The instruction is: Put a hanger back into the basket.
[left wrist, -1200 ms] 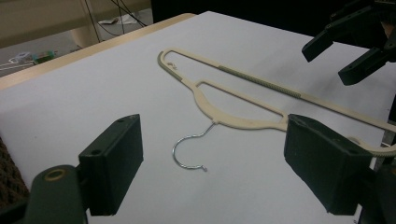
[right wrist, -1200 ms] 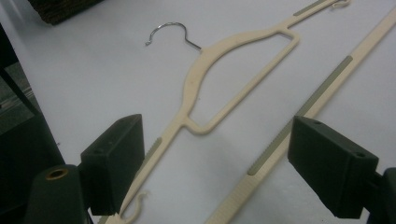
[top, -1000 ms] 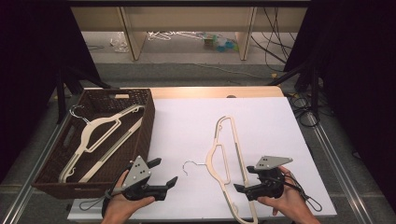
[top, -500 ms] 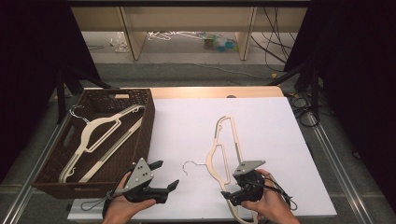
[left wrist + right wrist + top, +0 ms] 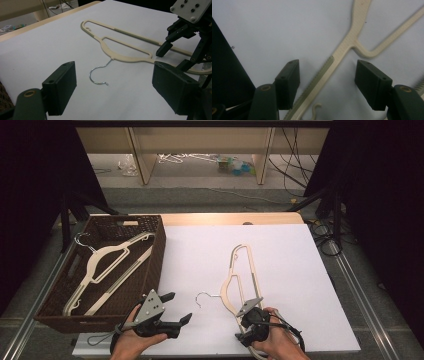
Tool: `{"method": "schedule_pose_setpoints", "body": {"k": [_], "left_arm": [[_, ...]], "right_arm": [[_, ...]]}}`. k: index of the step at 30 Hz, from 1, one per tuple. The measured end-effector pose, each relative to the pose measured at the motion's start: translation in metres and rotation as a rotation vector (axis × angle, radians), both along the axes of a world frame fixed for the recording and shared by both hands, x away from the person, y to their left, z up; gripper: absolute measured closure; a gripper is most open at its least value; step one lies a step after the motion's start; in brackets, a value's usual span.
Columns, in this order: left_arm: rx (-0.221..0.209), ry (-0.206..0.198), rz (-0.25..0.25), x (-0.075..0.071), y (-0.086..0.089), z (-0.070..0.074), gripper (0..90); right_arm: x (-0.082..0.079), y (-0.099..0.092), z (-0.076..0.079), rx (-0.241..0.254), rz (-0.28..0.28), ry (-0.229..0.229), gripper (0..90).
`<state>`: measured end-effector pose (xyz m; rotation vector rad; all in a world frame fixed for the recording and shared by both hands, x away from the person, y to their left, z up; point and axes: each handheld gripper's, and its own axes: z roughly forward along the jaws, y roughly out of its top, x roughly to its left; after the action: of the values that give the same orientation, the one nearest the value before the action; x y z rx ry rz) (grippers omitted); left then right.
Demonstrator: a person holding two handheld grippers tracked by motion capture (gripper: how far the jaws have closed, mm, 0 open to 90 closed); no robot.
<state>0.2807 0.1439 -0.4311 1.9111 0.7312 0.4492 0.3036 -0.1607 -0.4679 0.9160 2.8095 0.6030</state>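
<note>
Straddling hanger (image 5: 329, 72): right tool (image 5: 327, 82) closing, not touching | left tool (image 5: 112, 92) open, empty | high view: basket (image 5: 150, 270)

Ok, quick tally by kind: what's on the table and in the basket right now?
Hangers: 2, one on the sheet, one in the basket
Baskets: 1
Grippers: 2, left, right
Total: 5

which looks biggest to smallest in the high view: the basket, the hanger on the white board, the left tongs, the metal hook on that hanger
1. basket
2. hanger on the white board
3. left tongs, though they sit nearer the camera, which inflates them
4. metal hook
</note>
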Motion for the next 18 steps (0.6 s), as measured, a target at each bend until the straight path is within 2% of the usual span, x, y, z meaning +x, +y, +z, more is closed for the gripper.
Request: {"method": "schedule_pose_setpoints", "body": {"k": [5,10,18], "left_arm": [[-0.002,0.006,-0.004,0.0001,-0.0008,-0.0013,19.7],[0.005,0.008,-0.010,0.0000,0.0001,-0.0024,19.7],[-0.001,0.011,-0.002,-0.0006,0.0033,-0.0036,20.2]], "right_arm": [[0.0018,0.0022,0.0002,-0.030,0.018,-0.005,39.3],[0.0052,0.0037,0.0019,-0.051,0.019,0.026,42.9],[0.0111,0.0012,0.0056,-0.091,0.044,0.056,58.8]]}}
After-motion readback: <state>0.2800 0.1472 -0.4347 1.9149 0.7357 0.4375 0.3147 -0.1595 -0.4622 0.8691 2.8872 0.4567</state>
